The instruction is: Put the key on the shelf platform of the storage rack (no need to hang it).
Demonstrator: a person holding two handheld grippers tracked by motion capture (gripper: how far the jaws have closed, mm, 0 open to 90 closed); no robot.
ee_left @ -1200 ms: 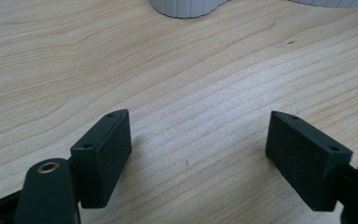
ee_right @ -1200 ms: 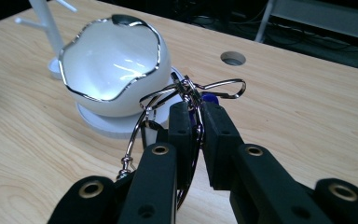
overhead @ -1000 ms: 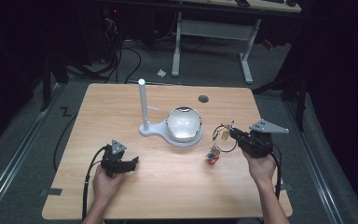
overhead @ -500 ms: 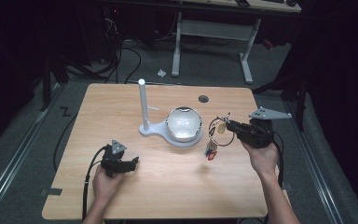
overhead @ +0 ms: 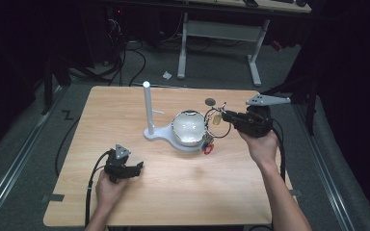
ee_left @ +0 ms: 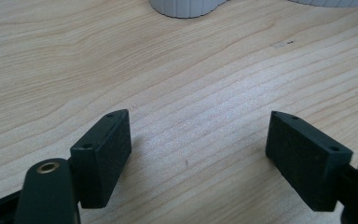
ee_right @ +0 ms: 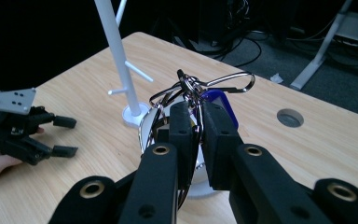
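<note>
Above the wooden table [overhead: 270, 202], the right hand-held gripper [ee_right: 196, 122] pinches a tangled keyring bunch [ee_right: 200, 88]; left hand-held gripper [ee_left: 198, 154] gapes.

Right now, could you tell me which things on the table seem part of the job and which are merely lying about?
Likely in the job:
- key bunch, clamped in the right gripper
- white stand with pegs
- bowl on its base

Idle or just there:
- left gripper, open, resting on the table
- table's cable hole
</note>
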